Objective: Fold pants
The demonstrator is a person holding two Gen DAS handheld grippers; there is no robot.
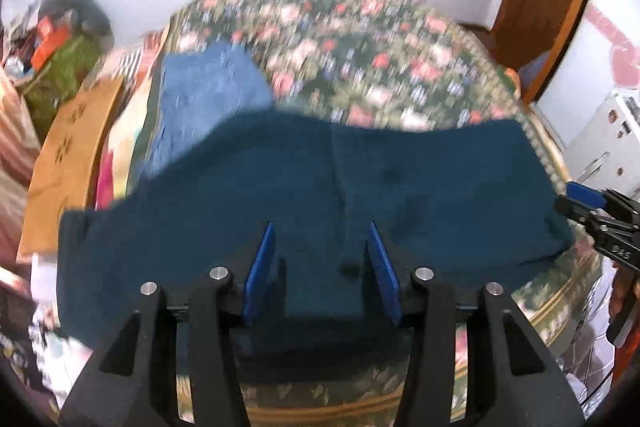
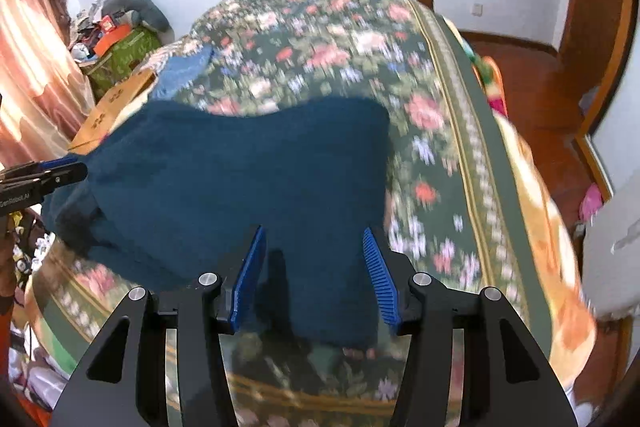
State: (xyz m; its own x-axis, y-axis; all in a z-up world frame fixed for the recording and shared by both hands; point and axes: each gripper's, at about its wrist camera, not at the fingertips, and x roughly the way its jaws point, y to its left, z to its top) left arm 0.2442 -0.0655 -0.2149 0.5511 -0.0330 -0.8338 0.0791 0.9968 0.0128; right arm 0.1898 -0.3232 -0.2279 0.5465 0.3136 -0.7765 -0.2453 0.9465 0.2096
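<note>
Dark blue pants [image 1: 304, 195] lie spread across the near end of a bed with a floral cover [image 1: 360, 39]. My left gripper [image 1: 322, 247] is open, its blue pads apart just above the near edge of the pants. My right gripper [image 2: 314, 251] is open too, over the right part of the pants [image 2: 248, 179]. The right gripper also shows at the right edge of the left wrist view [image 1: 592, 211]. The left gripper shows at the left edge of the right wrist view [image 2: 44, 175]. Neither holds cloth.
A lighter blue folded garment [image 1: 208, 91] lies on the bed's far left. A cardboard box [image 1: 68, 155] and a cluttered pile [image 1: 60, 39] stand left of the bed. Wooden floor [image 2: 532, 83] and a door frame are to the right.
</note>
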